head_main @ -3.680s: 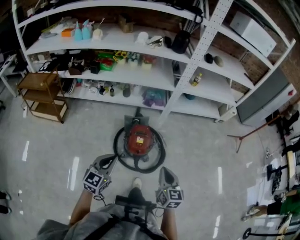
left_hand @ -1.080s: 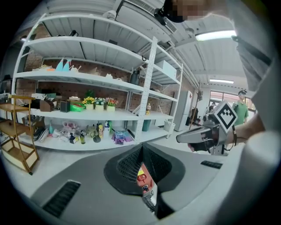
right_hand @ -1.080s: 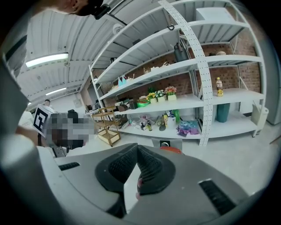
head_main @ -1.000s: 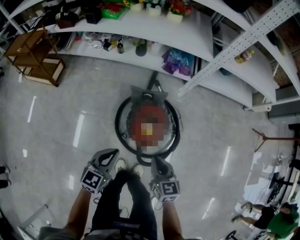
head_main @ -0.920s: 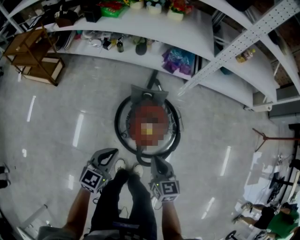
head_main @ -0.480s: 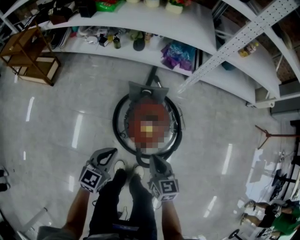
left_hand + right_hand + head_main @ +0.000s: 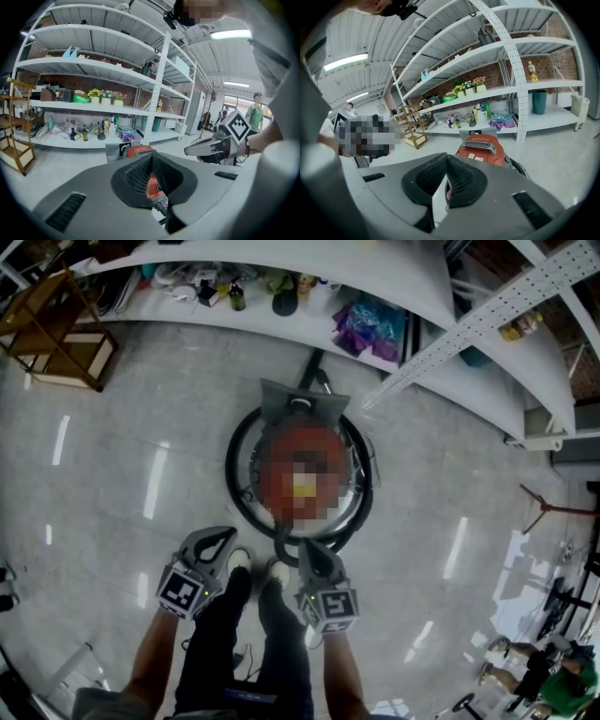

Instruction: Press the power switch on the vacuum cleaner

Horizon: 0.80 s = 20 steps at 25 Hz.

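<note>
The red vacuum cleaner (image 7: 302, 439) stands on the grey floor with a black hose (image 7: 236, 486) ringed round it; a mosaic patch hides its top, so I cannot make out the switch. My left gripper (image 7: 223, 534) hangs short of the hose ring on the near left, jaws shut and empty. My right gripper (image 7: 307, 547) is at the ring's near edge, also shut and empty. In the left gripper view the vacuum cleaner (image 7: 139, 151) shows just past the left gripper (image 7: 151, 158). In the right gripper view the vacuum cleaner (image 7: 482, 149), with its dark handle (image 7: 478, 144), lies ahead of the right gripper (image 7: 446, 161).
White shelving (image 7: 281, 261) with bottles and a purple bag (image 7: 368, 326) runs behind the vacuum cleaner. A wooden rack (image 7: 58, 334) stands at the far left. My legs and shoes (image 7: 246, 568) are between the grippers. Other people (image 7: 553, 681) stand at the lower right.
I have stepped closer: the vacuum cleaner now looks larger and nearer. Both grippers have come up to the near side of the hose ring, still shut.
</note>
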Motion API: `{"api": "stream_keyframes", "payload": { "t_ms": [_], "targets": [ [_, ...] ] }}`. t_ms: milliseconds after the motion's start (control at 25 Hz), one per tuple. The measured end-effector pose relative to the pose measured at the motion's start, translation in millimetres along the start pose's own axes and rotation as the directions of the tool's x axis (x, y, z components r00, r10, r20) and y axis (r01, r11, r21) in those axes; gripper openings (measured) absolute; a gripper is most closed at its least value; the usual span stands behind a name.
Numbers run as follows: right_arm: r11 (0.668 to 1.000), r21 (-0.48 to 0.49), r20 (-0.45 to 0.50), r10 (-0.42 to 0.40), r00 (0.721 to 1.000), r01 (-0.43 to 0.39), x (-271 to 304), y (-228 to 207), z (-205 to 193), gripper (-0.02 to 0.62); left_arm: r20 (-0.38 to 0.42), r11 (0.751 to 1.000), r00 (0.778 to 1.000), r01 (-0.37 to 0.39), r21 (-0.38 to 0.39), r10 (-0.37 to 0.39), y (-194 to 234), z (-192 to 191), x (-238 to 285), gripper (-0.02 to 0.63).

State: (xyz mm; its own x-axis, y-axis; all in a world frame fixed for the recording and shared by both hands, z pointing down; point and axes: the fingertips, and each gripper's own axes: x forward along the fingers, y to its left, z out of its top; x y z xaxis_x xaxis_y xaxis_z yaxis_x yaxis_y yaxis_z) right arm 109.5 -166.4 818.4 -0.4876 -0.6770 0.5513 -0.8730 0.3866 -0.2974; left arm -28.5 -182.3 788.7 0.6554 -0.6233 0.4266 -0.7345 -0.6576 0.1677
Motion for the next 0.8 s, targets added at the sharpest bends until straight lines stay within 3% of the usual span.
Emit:
{"api": "stream_keyframes", "payload": {
  "t_ms": [480,800],
  "targets": [
    [1.0,0.011,-0.015,0.024,1.0,-0.024,52.4,-18.5,-22.2,0.012,-0.021,0.999,1.0,0.004,-0.033,-0.005,16.5,-34.9,26.6,0.006],
    [1.0,0.015,-0.047,0.021,0.999,-0.02,83.1,-32.7,-28.3,0.012,-0.021,0.998,1.0,0.013,-0.057,-0.015,18.8,-38.5,37.9,0.006]
  ]
}}
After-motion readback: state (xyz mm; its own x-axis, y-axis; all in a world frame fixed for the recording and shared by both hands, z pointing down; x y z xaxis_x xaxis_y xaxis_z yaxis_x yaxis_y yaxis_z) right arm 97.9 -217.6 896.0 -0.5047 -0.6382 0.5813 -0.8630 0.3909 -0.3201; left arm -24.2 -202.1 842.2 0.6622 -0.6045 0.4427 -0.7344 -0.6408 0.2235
